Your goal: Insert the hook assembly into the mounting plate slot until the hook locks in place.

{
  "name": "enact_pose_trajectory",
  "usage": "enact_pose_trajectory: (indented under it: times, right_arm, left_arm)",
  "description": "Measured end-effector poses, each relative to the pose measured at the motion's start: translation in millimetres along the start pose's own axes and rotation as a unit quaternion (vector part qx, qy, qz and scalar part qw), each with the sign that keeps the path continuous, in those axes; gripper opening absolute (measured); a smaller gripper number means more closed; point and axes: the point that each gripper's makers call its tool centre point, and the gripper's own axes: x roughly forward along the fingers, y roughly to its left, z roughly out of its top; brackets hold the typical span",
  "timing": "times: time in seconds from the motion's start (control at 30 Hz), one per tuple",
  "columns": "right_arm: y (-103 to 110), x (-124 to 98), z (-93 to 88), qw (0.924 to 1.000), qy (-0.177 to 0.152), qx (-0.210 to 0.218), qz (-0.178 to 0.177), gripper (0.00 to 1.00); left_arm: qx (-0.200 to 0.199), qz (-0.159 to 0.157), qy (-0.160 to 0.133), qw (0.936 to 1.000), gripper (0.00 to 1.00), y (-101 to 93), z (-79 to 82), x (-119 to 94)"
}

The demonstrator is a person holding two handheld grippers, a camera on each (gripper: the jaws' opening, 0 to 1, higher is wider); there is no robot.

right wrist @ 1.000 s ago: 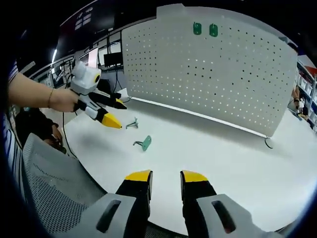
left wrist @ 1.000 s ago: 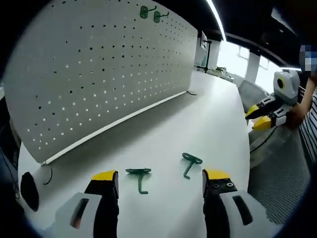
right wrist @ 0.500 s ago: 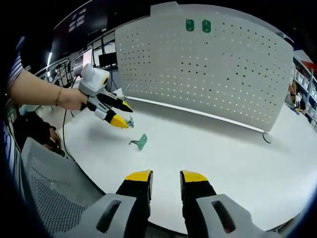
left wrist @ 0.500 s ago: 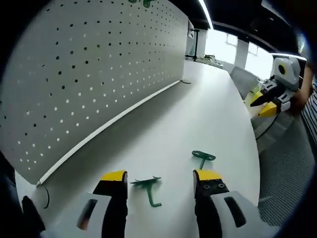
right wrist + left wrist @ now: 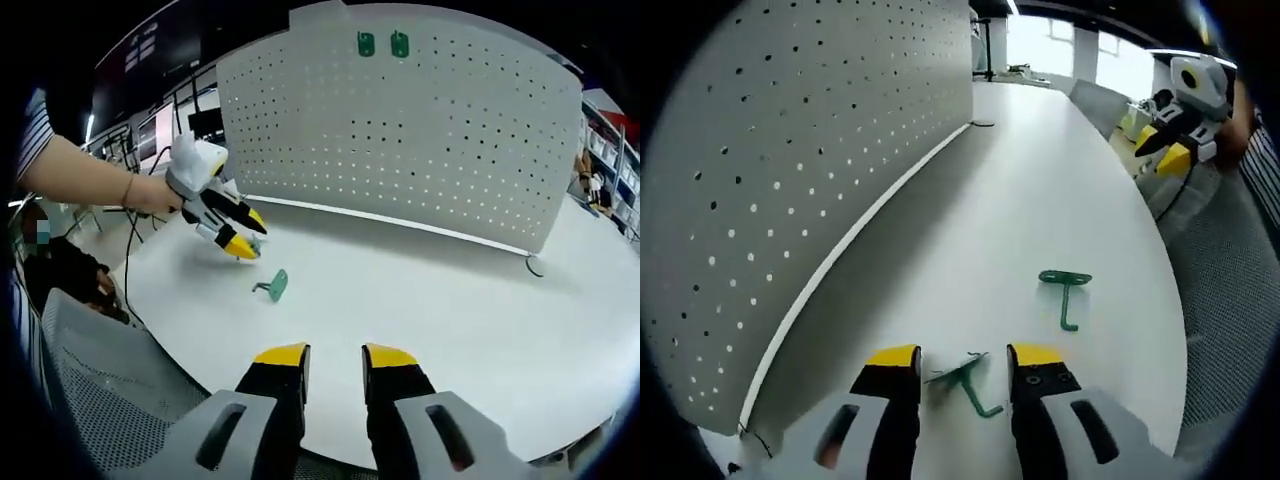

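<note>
In the left gripper view, the green hook (image 5: pixel 965 380) at bottom centre is blurred, and its flat head end is hard to make out between the yellow tips of the left tongs (image 5: pixel 962 358). The tips sit on either side of it with small gaps — whether they touch it I cannot tell, and the jaws stand apart. A second green hook (image 5: pixel 1067 292) lies flat on the table (image 5: pixel 1040 180) just above and right of centre, sharper: a flat oval head with a thin bent rod. At the upper right of that view the right tongs (image 5: pixel 1160 140) are small and partly cut by the frame edge.

The table is white and smooth, and a white pegboard (image 5: pixel 790 150) stands upright along its far edge, filling the left of this view. Bright windows show at the top.

In the right gripper view, the right tongs (image 5: pixel 335 355) rise from the bottom with a narrow gap, holding nothing. A hand (image 5: pixel 150 195) at the left holds the left tongs (image 5: pixel 245 240) down at the table — the near hook is hidden behind their tips. The other hook (image 5: pixel 272 286) lies just right of them. Two green hooks (image 5: pixel 383 43) hang at the top of the pegboard (image 5: pixel 420 130).
</note>
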Motion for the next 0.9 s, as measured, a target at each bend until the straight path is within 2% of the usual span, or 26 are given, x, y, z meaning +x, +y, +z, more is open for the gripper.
enact_pose_trajectory:
  times: [0.13,0.27,0.37,0.53,0.6,0.9]
  right_arm:
    - [-0.4,0.4,-0.9,1.0,0.002,0.003,0.0,0.18]
    - [-0.3,0.8,-1.1,1.0,0.003,0.003,0.001,0.18]
    - [-0.1,1.1,-1.6,1.0,0.004,0.003,0.001,0.18]
    - [-0.2,1.5,-1.5,1.0,0.004,0.004,0.001,0.17]
    - [-0.3,1.5,-1.6,1.0,0.004,0.004,0.001,0.17]
    - [-1.0,1.6,-1.0,1.0,0.003,0.005,0.0,0.17]
  left_arm:
    - [0.021,-0.011,0.013,0.9996,0.3,-0.3,-1.0,4.9]
    - [0.006,-0.012,0.036,0.9993,0.27,3.1,-5.9,8.6]
    - [0.005,-0.011,0.04,0.9991,0.22,4.8,-6.1,8.2]
    - [0.025,-0.016,0.061,0.9977,0.11,5.2,-10.4,7.1]
    - [0.02,-0.014,0.066,0.9975,0.08,6.6,-11.8,7.1]
    - [-0.009,-0.007,0.073,0.9972,0.06,8.8,-14.3,5.6]
